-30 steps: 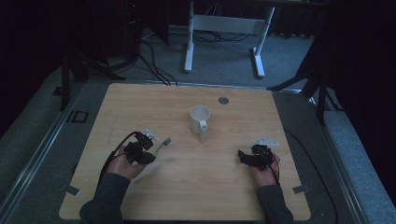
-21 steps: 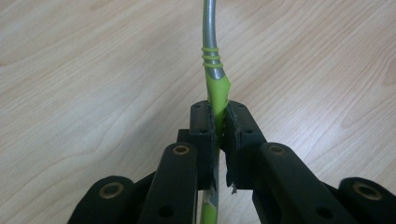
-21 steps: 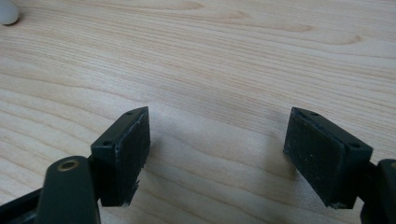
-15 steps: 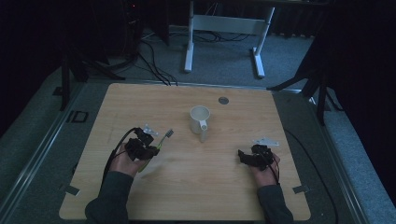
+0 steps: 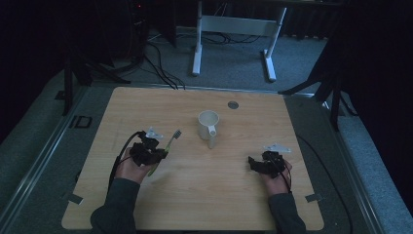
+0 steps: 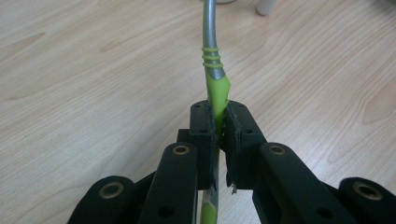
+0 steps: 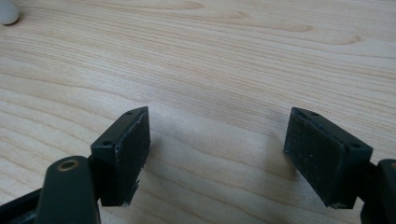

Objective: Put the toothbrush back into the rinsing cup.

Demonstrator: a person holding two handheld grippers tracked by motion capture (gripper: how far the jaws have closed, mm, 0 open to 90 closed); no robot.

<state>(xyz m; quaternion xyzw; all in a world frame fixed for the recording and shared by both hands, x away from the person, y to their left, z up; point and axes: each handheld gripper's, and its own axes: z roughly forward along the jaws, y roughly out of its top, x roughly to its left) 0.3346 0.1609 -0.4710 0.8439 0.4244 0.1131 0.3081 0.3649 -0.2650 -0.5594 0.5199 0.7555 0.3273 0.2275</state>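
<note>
Hand-held gripper on the left (image 5: 163,152) is seen in the high view clamped on a green toothbrush (image 5: 168,144), whose bristled head is angled forward toward a white mug (image 5: 208,126) standing near the middle of the table (image 5: 195,195). The left forearm is brought in from the bottom edge, the hand wrapped under the tool. The right hand-held gripper (image 5: 252,162) is held low at the table's right side, pointed leftward, well apart from the mug.

From the left gripper view, the jaws are shown pressed together on the toothbrush (image 6: 215,88) handle, which is raised above the table (image 6: 70,70).

From the right gripper view, the jaws are shown spread wide over bare table (image 7: 224,56), nothing between them.
</note>
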